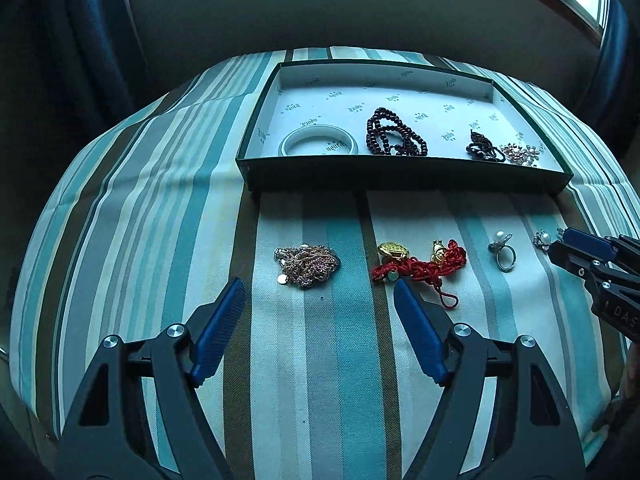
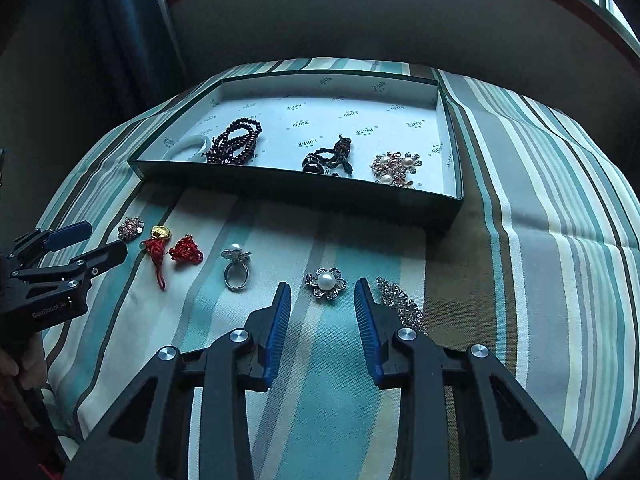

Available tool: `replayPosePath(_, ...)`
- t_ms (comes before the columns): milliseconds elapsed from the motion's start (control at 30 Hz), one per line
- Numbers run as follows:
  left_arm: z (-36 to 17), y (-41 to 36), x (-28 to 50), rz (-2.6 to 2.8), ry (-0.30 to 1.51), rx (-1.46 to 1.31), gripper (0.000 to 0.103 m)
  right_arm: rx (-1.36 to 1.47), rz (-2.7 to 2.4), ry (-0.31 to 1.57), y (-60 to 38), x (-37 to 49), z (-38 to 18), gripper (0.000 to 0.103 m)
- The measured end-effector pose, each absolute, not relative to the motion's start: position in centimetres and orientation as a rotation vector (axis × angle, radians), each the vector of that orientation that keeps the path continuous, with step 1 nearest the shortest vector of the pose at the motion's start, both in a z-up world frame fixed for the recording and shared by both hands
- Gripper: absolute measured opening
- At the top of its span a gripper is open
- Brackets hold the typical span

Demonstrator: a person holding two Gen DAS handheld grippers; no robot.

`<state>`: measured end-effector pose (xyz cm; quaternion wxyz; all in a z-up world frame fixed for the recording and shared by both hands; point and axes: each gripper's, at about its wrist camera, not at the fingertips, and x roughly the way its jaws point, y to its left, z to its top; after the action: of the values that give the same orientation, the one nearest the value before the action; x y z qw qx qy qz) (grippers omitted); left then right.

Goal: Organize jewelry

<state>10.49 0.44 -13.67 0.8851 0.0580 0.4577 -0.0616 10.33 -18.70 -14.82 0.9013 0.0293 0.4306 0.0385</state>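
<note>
While the left gripper hovers with its blue-padded jaws spread wide and empty above the striped teal, white and brown tablecloth, a tangled rose-gold chain lies just beyond its tips, with a red knotted cord bearing gold charms beside its right finger. The right gripper stands with jaws partly drawn in but not clamped, empty, and a silver flower brooch with a white pearl centre lies on the cloth just ahead of the gap between its tips. A silver pearl ring lies to the brooch's left, a glittering crystal strip to its right. Behind them, the shallow dark-green box holds a white bangle, dark red beads, a dark braided piece and a rose-gold pearl cluster.
</note>
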Motion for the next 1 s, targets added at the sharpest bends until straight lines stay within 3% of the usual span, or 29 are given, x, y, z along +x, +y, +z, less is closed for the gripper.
replayPosePath(1000, -14.7, 1.2, 10.8, -0.12, 0.985, 0.102, 0.076, 0.018, 0.118, 0.909, -17.8, 11.2, -15.5, 0.032)
